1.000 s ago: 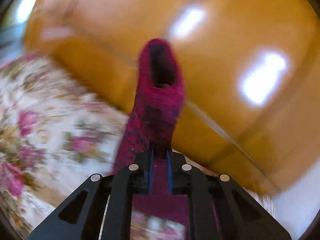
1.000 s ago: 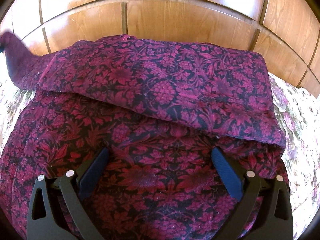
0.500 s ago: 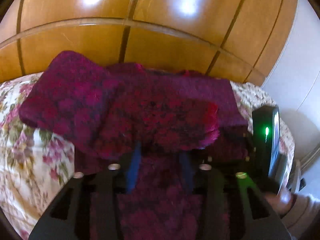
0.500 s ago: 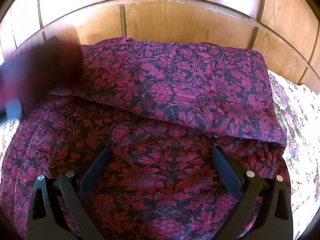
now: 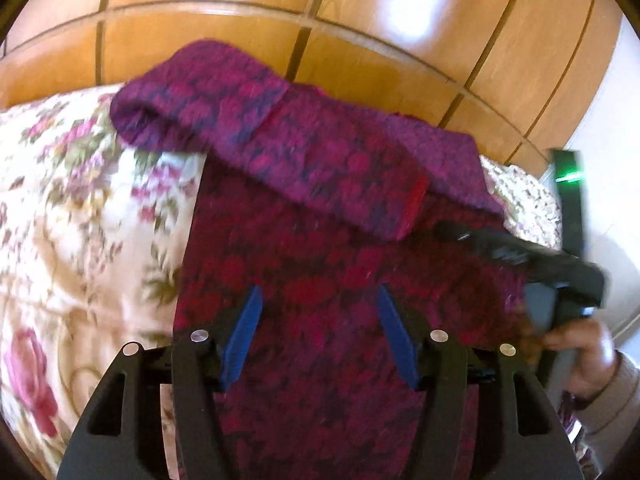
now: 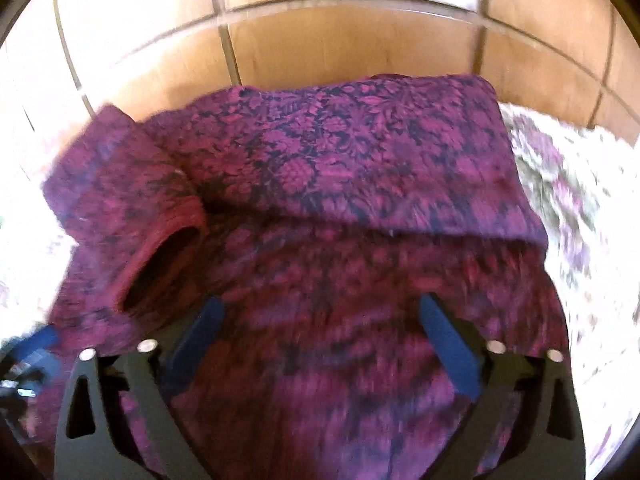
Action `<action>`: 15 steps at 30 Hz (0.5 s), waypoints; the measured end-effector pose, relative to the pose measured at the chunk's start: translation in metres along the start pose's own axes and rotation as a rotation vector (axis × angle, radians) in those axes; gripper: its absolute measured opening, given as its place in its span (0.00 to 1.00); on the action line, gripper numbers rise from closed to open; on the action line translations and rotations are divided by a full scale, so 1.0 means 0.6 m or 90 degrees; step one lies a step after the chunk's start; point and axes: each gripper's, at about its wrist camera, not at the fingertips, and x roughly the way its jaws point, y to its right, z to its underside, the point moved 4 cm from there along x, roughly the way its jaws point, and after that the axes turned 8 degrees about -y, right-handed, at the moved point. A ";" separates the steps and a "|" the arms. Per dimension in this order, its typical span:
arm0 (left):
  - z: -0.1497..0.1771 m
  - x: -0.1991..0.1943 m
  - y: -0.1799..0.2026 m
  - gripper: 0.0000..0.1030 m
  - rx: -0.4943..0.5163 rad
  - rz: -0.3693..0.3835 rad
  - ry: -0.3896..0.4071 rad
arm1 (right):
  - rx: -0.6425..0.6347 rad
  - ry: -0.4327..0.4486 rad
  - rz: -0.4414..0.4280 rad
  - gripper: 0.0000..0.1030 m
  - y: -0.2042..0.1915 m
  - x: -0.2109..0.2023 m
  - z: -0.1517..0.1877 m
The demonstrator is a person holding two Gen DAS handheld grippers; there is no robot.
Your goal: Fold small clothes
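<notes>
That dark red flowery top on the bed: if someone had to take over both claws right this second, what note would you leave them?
Left claw: open, jaws have just been opening, nothing gripped; it hangs over the garment's lower half.
Right claw: open, jaws have just been closing a little, nothing between the pads.
Garment: lies on the floral bedspread by the wooden headboard.
Done: both sleeves folded in; the left sleeve lies loose with its cuff gaping, the right sleeve lies flat across the chest.
Left: probably flatten the left sleeve, then fold the body up.
</notes>
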 end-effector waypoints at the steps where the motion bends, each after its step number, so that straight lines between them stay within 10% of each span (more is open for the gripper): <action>1: 0.005 0.006 -0.004 0.57 -0.005 0.000 -0.002 | 0.015 0.003 -0.039 0.77 -0.004 -0.008 0.003; 8: 0.018 0.015 -0.007 0.58 -0.004 -0.006 0.009 | 0.041 -0.036 -0.199 0.71 -0.094 0.025 -0.023; 11: 0.020 0.016 -0.010 0.58 -0.008 0.004 0.012 | 0.016 -0.047 -0.145 0.44 -0.117 0.052 -0.038; 13: 0.021 0.014 -0.013 0.58 -0.013 0.012 0.015 | -0.007 -0.029 -0.143 0.10 -0.126 0.031 -0.054; 15: 0.024 0.013 -0.015 0.58 -0.014 0.016 0.016 | -0.030 0.031 -0.124 0.10 -0.126 -0.021 -0.069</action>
